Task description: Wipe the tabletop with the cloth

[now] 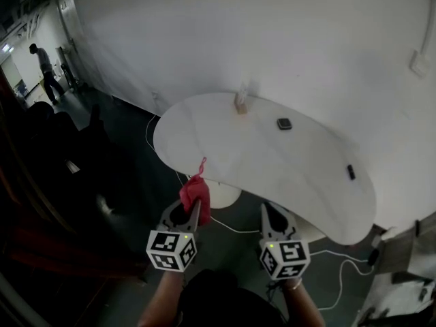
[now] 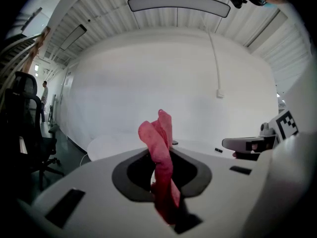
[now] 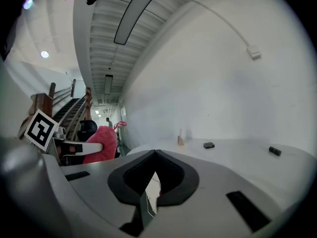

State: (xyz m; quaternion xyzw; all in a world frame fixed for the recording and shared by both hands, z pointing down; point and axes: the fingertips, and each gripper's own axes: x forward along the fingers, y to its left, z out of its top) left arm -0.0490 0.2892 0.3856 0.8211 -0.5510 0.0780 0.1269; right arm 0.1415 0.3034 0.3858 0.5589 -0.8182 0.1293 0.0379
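A red cloth (image 1: 195, 191) is pinched in my left gripper (image 1: 193, 210) and sticks up in a bunch past its tips, just short of the near edge of the white oval tabletop (image 1: 225, 138). In the left gripper view the red cloth (image 2: 161, 157) stands up between the shut jaws. My right gripper (image 1: 276, 218) hovers beside it, to the right, also short of the table edge, jaws shut with nothing between them. From the right gripper view the cloth (image 3: 101, 144) shows at the left, and the tabletop (image 3: 233, 155) stretches ahead.
On the table stand a small tan block (image 1: 241, 102) at the far edge, a small dark square object (image 1: 284, 123) and a little black piece (image 1: 351, 172) near the right. White cables (image 1: 340, 271) lie on the dark floor. A person (image 1: 45, 67) stands far off left.
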